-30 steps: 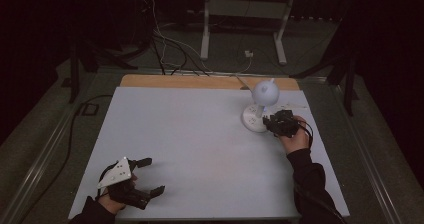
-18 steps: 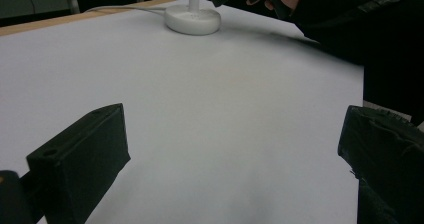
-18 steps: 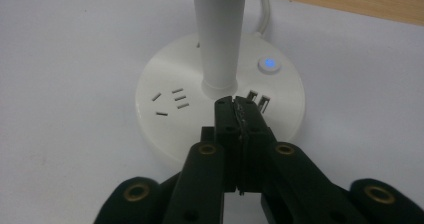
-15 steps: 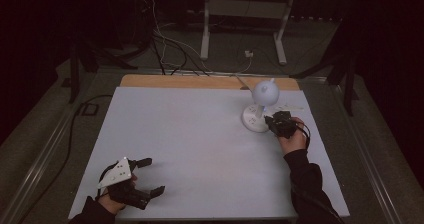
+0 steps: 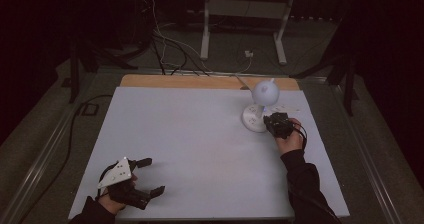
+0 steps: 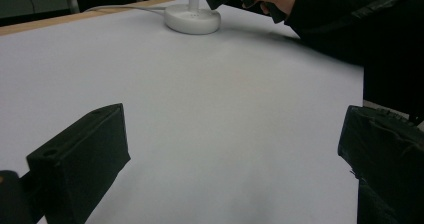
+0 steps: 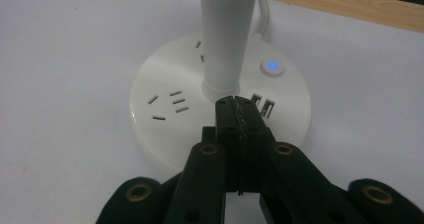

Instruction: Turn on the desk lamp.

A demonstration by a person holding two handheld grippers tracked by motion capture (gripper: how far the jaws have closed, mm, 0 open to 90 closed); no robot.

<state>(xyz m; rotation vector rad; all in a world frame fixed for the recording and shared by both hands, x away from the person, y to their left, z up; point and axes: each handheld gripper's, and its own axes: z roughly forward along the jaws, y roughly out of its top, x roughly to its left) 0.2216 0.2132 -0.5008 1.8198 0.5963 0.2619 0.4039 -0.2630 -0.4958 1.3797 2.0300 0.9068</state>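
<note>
A white desk lamp with a round head (image 5: 265, 91) stands on a round base (image 5: 253, 120) at the back right of the white table. The base (image 7: 165, 96) carries socket slots, USB ports and a button lit blue (image 7: 272, 66). My right gripper (image 7: 236, 105) is shut with nothing between its jaws, its tips just above the base in front of the lamp's stem (image 7: 227, 34). In the high view that right gripper (image 5: 274, 124) sits beside the base. My left gripper (image 5: 150, 176) rests open at the table's front left, jaws wide apart. The base (image 6: 192, 19) also lies far ahead in the left gripper view.
The lamp's white cord (image 5: 240, 79) runs off the back edge over a wooden strip (image 5: 175, 81). Cables and a metal stand (image 5: 245, 14) lie on the dark floor behind. The white tabletop (image 5: 190, 139) stretches between the two grippers.
My right gripper has slid a little left and forward toward the lamp's base. The left gripper has stayed where it was.
</note>
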